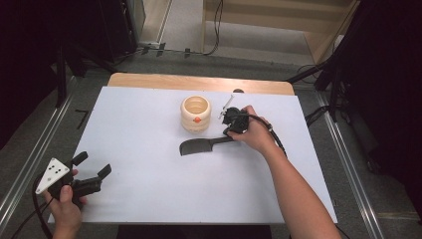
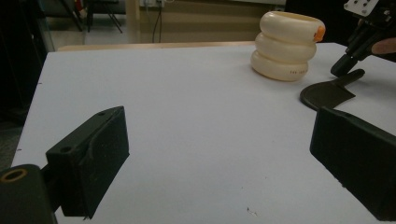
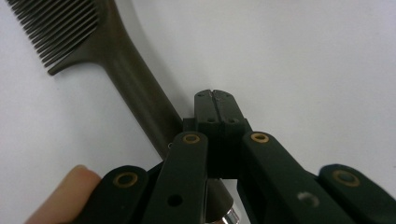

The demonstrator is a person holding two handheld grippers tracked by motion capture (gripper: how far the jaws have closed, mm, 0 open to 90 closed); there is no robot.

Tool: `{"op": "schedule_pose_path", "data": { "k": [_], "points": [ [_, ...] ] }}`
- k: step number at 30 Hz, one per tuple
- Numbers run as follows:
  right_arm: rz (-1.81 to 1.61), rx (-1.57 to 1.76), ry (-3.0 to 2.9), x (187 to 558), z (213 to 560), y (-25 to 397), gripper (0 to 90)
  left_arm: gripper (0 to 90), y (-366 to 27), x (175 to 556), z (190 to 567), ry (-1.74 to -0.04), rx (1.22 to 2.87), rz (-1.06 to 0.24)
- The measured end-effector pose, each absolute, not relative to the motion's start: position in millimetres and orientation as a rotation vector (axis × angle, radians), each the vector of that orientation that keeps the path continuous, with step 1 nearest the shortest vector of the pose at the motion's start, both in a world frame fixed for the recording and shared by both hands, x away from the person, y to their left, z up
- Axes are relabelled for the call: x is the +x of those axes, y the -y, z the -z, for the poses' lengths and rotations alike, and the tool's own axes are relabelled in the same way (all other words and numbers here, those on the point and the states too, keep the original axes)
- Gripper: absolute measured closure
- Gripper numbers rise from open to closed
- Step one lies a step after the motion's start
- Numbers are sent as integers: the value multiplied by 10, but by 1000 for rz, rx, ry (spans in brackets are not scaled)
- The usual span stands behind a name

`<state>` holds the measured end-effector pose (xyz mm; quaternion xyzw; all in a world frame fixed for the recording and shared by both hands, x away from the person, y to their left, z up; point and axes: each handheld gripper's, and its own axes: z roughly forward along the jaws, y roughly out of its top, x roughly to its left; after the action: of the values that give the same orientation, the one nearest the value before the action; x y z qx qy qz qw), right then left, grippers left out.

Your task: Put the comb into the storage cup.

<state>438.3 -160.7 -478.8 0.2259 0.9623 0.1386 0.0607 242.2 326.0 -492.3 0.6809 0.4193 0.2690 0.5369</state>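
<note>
A dark comb (image 1: pixel 199 146) lies flat on the white table (image 1: pixel 149 199), teeth toward the left; its handle (image 3: pixel 135 88) runs back under my right gripper's linkage. My right gripper (image 1: pixel 233 128) is shut, its two pads pressed together just beside the handle's end with nothing seen between them (image 3: pixel 215 100). A cream ringed holder (image 1: pixel 195 113) with an orange spot stands upright just behind the comb. My left gripper (image 1: pixel 93 165) is open at the table's front left corner, jaws wide apart (image 2: pixel 219 144), far from the comb (image 2: pixel 327 93) and holder (image 2: pixel 285 44).
The table's wooden back edge (image 1: pixel 199 82) shows beyond the white sheet. Metal rails (image 1: pixel 30 164) run along the floor on both sides. Black stands and cables (image 1: pixel 328 94) crowd the right rear. From the left gripper view, the right gripper (image 2: pixel 348 63) hovers at the comb's handle.
</note>
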Motion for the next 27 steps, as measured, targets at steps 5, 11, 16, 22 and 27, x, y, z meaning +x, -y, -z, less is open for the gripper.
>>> {"op": "schedule_pose_path", "data": {
  "k": [5,11,16,22,27],
  "points": [
    [-418,670,-2867,4371,4739,1606,755,46,-3261,2422,4923,-1001,1619,-642],
    [-504,555,-2958,4348,4616,1606,568,46,-3256,2424,4923,-1001,1620,-642],
    [-475,468,-2979,4311,4623,1556,565,47,-3257,2424,4924,-1001,1619,-641],
    [-405,403,-3009,4275,4683,1466,597,47,-3256,2425,4924,-999,1621,-642],
    [-364,382,-3025,4273,4733,1424,615,46,-3255,2425,4924,-999,1619,-640]
  ]
}}
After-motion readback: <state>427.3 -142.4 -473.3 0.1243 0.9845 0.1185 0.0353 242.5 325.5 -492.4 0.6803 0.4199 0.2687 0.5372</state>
